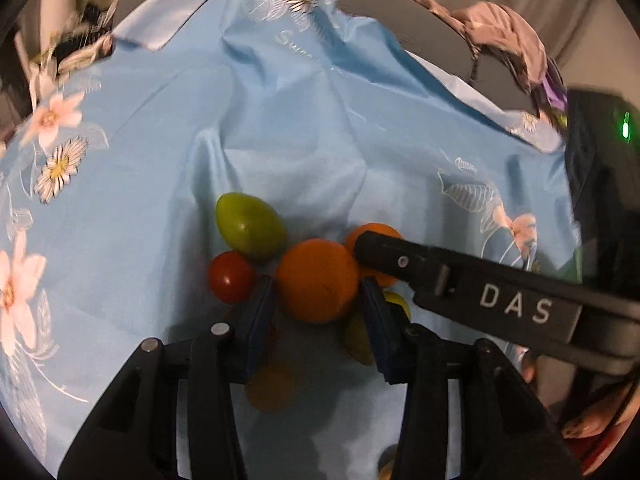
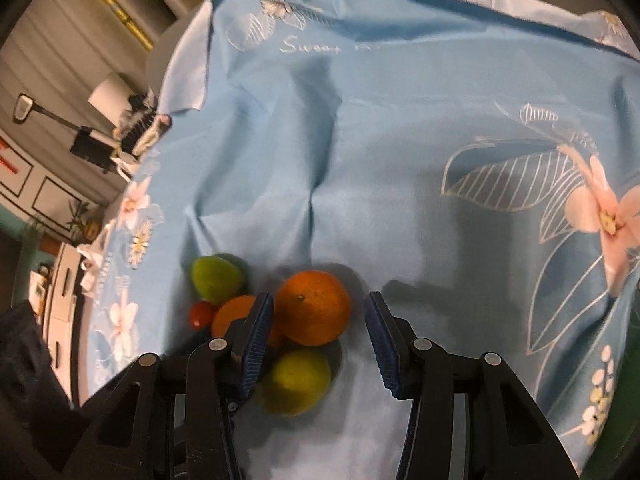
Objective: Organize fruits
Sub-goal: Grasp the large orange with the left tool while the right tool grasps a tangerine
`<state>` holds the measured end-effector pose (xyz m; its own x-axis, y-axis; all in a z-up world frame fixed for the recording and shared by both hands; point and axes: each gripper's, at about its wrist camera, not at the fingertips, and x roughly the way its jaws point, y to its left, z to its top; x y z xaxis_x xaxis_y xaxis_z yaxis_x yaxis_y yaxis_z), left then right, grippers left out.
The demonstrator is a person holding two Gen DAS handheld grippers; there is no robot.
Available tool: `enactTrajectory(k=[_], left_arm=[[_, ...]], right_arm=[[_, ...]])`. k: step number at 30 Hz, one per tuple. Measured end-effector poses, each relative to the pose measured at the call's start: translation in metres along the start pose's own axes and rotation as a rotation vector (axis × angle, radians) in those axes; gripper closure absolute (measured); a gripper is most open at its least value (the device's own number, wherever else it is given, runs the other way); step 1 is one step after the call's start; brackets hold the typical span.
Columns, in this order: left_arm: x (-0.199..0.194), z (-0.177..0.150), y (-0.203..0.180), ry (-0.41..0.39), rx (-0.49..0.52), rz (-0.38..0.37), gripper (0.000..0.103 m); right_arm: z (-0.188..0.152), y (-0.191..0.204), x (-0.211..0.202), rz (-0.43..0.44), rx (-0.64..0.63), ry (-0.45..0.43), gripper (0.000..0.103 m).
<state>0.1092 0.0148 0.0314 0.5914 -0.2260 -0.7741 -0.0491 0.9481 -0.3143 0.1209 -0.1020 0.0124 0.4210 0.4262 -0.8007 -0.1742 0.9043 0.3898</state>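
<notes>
**Operator:** What state are the tongs in?

**Guide:** Your left tongs point(image 1: 316, 286) straddle the first orange point(image 1: 316, 280), with a pad close against each flank. It cannot be told whether they are pinching it. Your right tongs point(image 2: 320, 300) are spread around the second orange point(image 2: 312, 308). The left pad is at its skin and the right pad stands clear of it.

**Operator:** Where do the fruits lie?

**Guide:** Nearest you is the lemon point(image 2: 296, 380), low between the right fingers and just under the second orange. The two oranges touch each other. The tomato point(image 1: 230, 276) sits just outside the left pad of your left tongs. The green fruit point(image 1: 250, 220) lies beyond it, touching the tomato. All of them rest in one cluster on the blue cloth point(image 1: 280, 140).

**Operator:** How should I grip?

**Guide:**
1. Centre each orange between its pads before you close. The right tongs look to be sitting off-centre.
2. Close slowly. Round fruit is likely to roll out of an uneven pinch.
3. Take one orange at a time. Your right finger crosses above the left tongs, so lifting both together risks a clash.
4. Lift straight up. A sideways drag would probably wrinkle the cloth and scatter the neighbouring fruit.
</notes>
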Motion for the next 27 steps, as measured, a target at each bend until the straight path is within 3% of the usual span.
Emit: enactTrajectory(k=[12, 19, 27], left_arm=[[-0.010, -0.004, -0.011, 0.036, 0.012, 0.009, 0.061], [-0.038, -0.028, -0.045, 0.011, 0.087, -0.032, 0.061], [-0.047, -0.060, -0.070, 0.058, 0.135, -0.108, 0.061]], right_arm=[[-0.002, 0.002, -0.001, 0.000, -0.037, -0.004, 0.060], [-0.024, -0.005, -0.048, -0.010, -0.037, -0.053, 0.060], [-0.069, -0.019, -0.083, -0.076, -0.026, -0.117, 0.060]])
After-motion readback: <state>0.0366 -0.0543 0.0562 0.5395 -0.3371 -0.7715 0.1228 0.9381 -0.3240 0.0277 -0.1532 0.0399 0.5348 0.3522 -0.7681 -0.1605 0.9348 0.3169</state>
